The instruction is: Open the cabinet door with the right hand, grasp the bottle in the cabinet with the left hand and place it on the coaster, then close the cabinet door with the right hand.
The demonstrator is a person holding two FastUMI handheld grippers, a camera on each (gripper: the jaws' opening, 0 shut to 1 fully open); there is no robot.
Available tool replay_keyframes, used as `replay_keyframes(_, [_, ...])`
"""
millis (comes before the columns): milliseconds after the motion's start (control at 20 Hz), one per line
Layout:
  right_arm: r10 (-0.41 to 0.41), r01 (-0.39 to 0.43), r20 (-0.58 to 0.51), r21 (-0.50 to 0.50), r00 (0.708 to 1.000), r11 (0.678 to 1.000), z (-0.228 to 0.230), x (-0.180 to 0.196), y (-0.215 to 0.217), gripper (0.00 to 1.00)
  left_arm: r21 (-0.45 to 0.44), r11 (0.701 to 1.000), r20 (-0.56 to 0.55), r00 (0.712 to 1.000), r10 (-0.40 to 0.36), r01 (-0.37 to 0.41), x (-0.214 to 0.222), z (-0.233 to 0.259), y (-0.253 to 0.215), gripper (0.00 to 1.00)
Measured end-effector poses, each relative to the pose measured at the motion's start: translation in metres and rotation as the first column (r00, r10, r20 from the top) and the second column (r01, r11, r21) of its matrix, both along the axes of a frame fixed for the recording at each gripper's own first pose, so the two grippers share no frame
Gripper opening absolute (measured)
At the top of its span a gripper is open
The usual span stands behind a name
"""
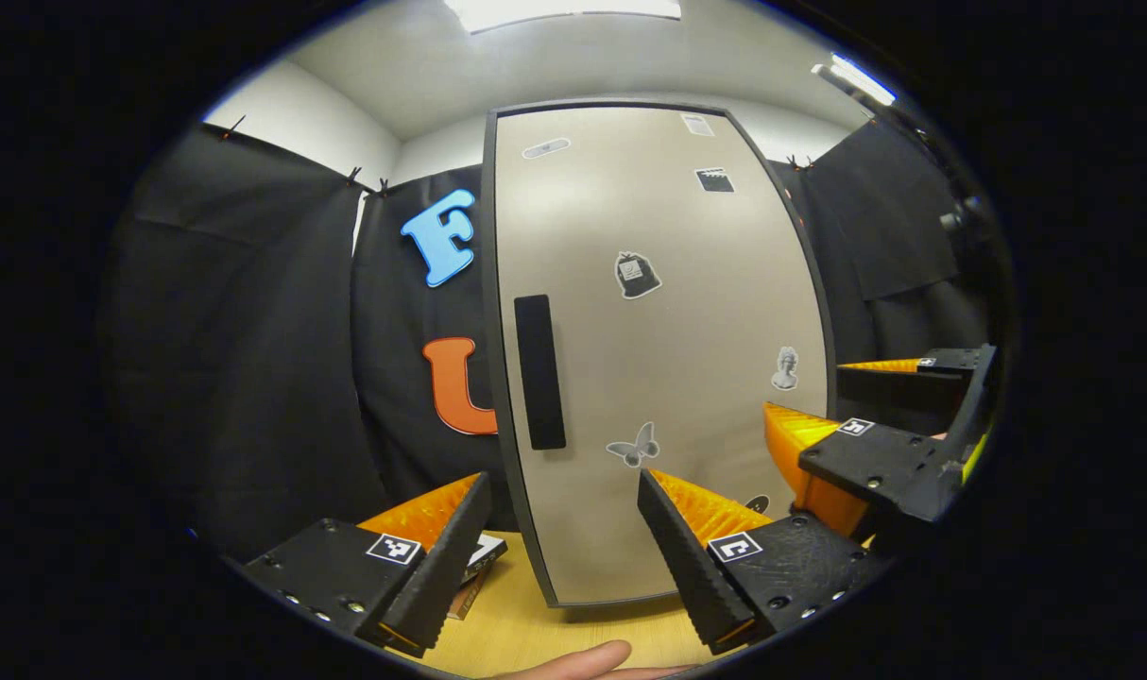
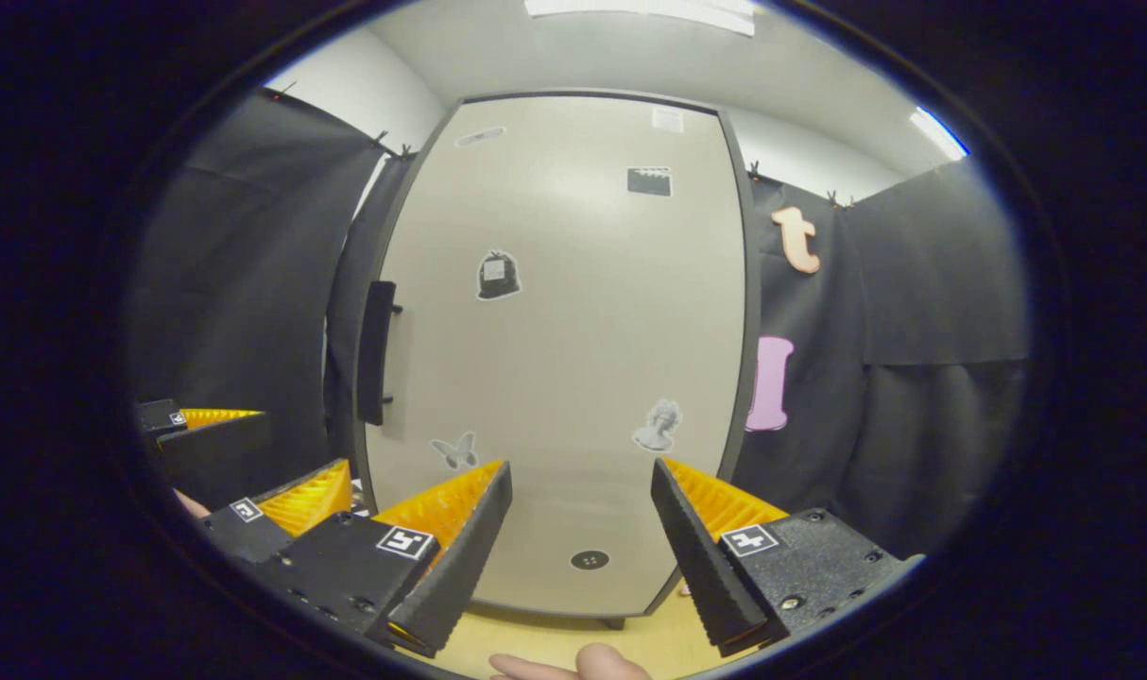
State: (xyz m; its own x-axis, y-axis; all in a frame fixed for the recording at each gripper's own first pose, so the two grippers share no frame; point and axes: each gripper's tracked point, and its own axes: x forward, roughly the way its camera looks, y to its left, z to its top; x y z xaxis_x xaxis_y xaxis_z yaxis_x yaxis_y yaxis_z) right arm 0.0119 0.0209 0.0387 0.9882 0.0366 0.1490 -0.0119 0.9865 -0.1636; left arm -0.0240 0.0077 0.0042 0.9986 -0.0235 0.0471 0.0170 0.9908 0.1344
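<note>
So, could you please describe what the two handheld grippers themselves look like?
Both look alike. The left gripper has two wedge-shaped jaws with ribbed, sawtooth inner faces, each mounted on a flat black block with visible screws. Each block carries a small square black-and-white marker tag. The right gripper has the same build: ribbed jaws, black screwed blocks and square marker tags. No cables or sleeves are visible.

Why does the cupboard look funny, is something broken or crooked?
Nothing stands out. The cabinet door is closed and whole, its handle straight, with stickers on it. Both tongs, left and right, are open and empty.
</note>
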Motion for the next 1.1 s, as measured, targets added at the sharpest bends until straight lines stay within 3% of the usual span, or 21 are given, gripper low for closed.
replay_keyframes(300, [0.048, -0.047, -0.043, 0.028, 0.998, 0.999, 0.002, 0.027, 0.024, 0.96, -0.029, 0.999, -0.023, 1.000, 0.016, -0.016, -0.037, -0.007, 0.019, 0.94])
replay_keyframes(350, [0.058, -0.057, -0.039, 0.033, 0.998, 0.998, 0.006, 0.032, 0.030, 0.97, -0.038, 0.999, -0.031, 0.999, 0.027, -0.028, -0.042, -0.008, 0.024, 1.00])
replay_keyframes(400, [0.072, -0.071, -0.031, 0.031, 0.997, 0.997, 0.011, 0.037, 0.039, 0.96, -0.045, 0.998, -0.033, 0.999, 0.042, -0.043, -0.045, -0.008, 0.031, 0.95])
replay_keyframes(550, [0.109, -0.109, -0.018, -0.011, 0.994, 0.994, 0.022, 0.051, 0.067, 0.96, -0.051, 0.996, -0.056, 0.996, 0.066, -0.069, -0.052, -0.018, 0.045, 0.96])
replay_keyframes(700, [0.214, -0.214, 0.010, -0.018, 0.977, 0.977, 0.037, 0.053, 0.110, 0.97, -0.048, 0.988, -0.094, 0.986, 0.140, -0.145, -0.063, -0.031, 0.071, 0.95])
replay_keyframes(850, [0.268, -0.266, 0.043, -0.044, 0.962, 0.963, 0.047, 0.059, 0.147, 0.96, -0.036, 0.973, -0.121, 0.967, 0.223, -0.228, -0.075, -0.035, 0.093, 0.95])
replay_keyframes(1100, [0.275, -0.276, -0.025, -0.066, 0.961, 0.959, 0.025, 0.087, 0.180, 0.94, -0.024, 0.944, -0.134, 0.937, 0.323, -0.329, -0.096, -0.034, 0.117, 0.95])
